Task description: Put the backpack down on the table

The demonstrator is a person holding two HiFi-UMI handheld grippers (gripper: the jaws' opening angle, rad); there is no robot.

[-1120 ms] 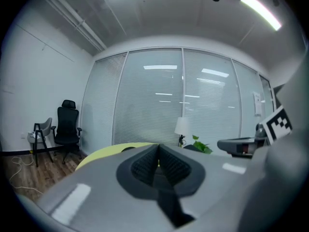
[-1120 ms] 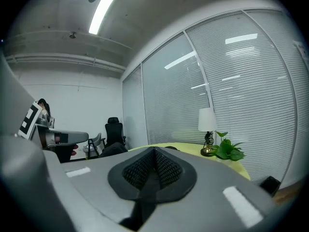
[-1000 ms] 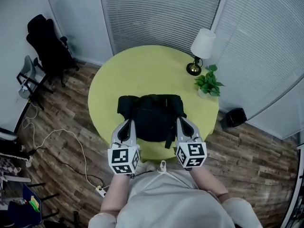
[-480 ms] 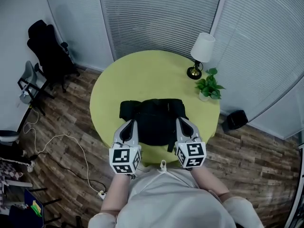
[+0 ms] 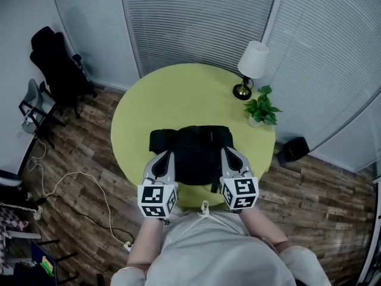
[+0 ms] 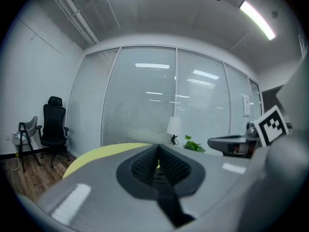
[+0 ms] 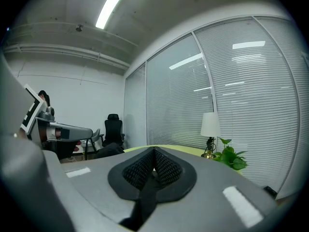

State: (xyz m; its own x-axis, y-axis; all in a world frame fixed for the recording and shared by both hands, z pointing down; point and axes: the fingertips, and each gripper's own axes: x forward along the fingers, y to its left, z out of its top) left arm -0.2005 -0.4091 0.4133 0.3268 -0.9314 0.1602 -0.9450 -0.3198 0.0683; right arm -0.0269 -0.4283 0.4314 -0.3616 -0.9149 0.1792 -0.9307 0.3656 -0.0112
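Observation:
A black backpack (image 5: pixel 193 148) lies flat on the round yellow table (image 5: pixel 178 94), near its front edge. My left gripper (image 5: pixel 163 156) is at the pack's left side and my right gripper (image 5: pixel 228 154) at its right side. In the left gripper view the left gripper (image 6: pixel 158 166) has its pads pressed together on a black strap (image 6: pixel 170 208) that runs back toward the camera. The right gripper (image 7: pixel 153 167) is likewise shut on a black strap (image 7: pixel 143 202). A dark lump of the backpack (image 7: pixel 104 152) shows to its left.
A white-shaded lamp (image 5: pixel 252 59) and a small potted plant (image 5: pixel 262 106) stand at the table's far right. A black office chair (image 5: pixel 56 58) and a grey chair (image 5: pixel 33 100) are at the left. A black bin (image 5: pixel 293 148) sits right; a white cable (image 5: pixel 71 183) crosses the wooden floor.
The backpack and both grippers keep their places on the table. Only the head view has shifted a little.

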